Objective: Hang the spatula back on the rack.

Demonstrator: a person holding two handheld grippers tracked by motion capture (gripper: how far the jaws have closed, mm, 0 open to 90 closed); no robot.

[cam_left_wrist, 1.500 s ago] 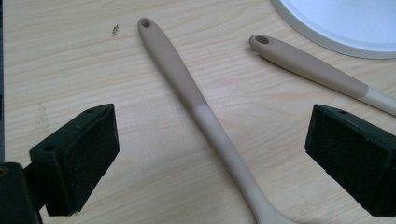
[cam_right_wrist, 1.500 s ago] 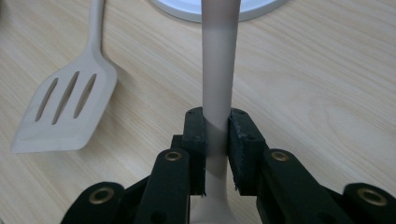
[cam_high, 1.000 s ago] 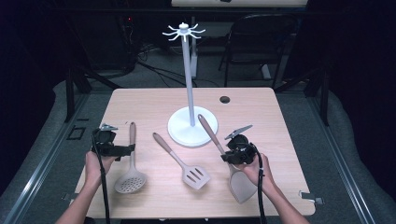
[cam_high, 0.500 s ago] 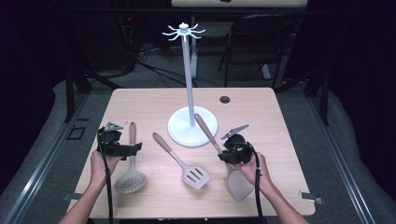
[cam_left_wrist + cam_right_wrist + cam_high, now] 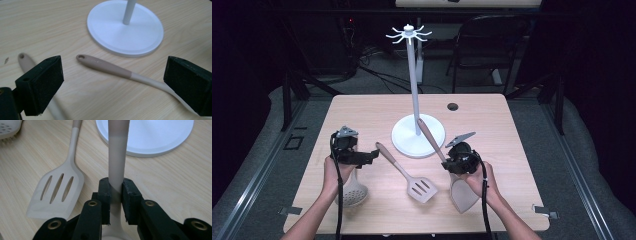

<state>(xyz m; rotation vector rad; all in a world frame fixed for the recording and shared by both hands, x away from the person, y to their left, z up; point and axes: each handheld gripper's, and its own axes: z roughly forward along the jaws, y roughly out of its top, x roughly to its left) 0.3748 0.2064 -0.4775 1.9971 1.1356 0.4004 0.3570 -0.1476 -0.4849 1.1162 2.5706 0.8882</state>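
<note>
- The right gripper (image 5: 116,195) is pinched on the solid spatula's handle (image 5: 117,152), near the table's (image 5: 362,107) front edge.
- The left gripper (image 5: 112,80) is spread wide above the slotted spatula's handle (image 5: 105,65), touching nothing.

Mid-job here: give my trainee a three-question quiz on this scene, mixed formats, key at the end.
1. True or false: the right gripper is shut on a turner handle.
2. Which utensil lies between the two grippers? A) slotted turner B) whisk C) ladle
3. Fill in: the left gripper has its jaws ____.

Key:
1. True. Its handle tip lies over the stand base.
2. A
3. Open, with nothing held; the skimmer lies below that hand.
</note>
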